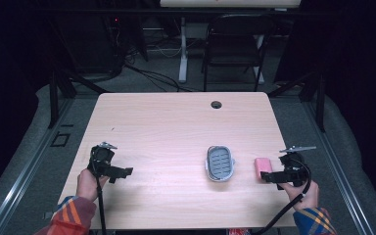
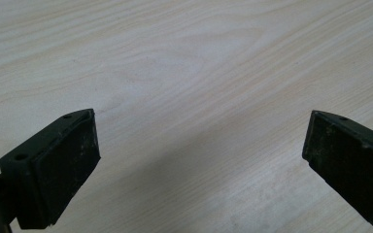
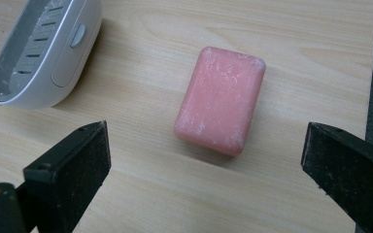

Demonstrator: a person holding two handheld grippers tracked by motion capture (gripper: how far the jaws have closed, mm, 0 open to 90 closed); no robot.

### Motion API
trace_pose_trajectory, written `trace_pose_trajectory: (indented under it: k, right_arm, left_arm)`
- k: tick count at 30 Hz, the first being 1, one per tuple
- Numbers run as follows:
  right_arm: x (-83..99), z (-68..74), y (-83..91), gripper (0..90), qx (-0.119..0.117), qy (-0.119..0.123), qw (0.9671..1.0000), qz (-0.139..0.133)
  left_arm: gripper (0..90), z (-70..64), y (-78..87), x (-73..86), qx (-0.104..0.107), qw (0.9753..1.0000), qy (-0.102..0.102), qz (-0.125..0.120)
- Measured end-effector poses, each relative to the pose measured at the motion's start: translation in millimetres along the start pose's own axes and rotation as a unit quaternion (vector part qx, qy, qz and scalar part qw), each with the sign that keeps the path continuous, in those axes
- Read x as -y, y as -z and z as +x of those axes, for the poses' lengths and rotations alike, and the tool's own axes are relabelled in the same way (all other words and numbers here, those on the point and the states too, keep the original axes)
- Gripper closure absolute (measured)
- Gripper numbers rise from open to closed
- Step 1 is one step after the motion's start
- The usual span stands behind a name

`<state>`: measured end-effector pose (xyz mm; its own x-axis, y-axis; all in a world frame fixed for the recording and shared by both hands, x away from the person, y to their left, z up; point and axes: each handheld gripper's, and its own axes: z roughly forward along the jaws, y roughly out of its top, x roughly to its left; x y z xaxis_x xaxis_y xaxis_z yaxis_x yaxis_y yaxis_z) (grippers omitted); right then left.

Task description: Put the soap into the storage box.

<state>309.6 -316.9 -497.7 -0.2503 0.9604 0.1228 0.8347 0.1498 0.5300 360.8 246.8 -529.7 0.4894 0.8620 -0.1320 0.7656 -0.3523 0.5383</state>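
Here, left to right:
Left tool [image 1: 125, 171]: jaws spread wide over bare bench [image 1: 176, 122], at about 8 o'clock, gripping nothing.
Soap dish [image 1: 220, 163]: grey, slotted, at about 5 o'clock on the bench, empty.
Pink soap bar [image 1: 263, 167]: flat on the bench, just beside the dish at its 3 o'clock.
Right tool [image 1: 269, 177]: jaws spread wide, soap bar ahead of the gap, untouched.

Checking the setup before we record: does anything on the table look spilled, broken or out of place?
Nothing looks spilled or broken. The one mild oddity: the pink soap bar lies on the bare wooden table, beside the grey soap dish rather than in it, and its surface looks scuffed with whitish marks. The dish sits upright and empty.
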Motion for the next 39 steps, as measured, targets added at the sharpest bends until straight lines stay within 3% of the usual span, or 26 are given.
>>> trace_pose_trajectory:
  k: [7, 12, 16, 27, 39]
  right_arm:
    - [-0.8, -3.4, -8.3, 0.2, -0.02, 0.0, 0.9995, 0.025]
    - [-2.9, -2.8, -8.2, 0.0, -0.021, -0.006, 0.9994, 0.025]
    - [-4.4, -2.4, -10.2, 0.0, -0.038, -0.005, 0.9987, 0.034]
    - [-13.6, 1.8, -12.6, 0.0, -0.041, 0.0, 0.9982, 0.044]
    - [-31.2, -5.9, -21.6, 0.0, -0.021, -0.027, 0.9965, 0.076]
  left_arm:
    - [0.0, 1.9, -2.5, -0.4, 0.005, 1.0, 0.001, 0.003]
    - [0.0, 2.4, -1.7, 0.2, 0.007, 1.0, 0.0, 0.0]
    - [0.0, 4.4, -1.5, 0.6, 0.011, 0.9999, 0.001, -0.004]
    - [0.1, 4.0, -3.7, -0.7, 0.018, 0.9998, -0.003, 0.0]
    - [0.1, 4.0, -4.1, -0.9, 0.017, 0.9998, -0.003, -0.002]
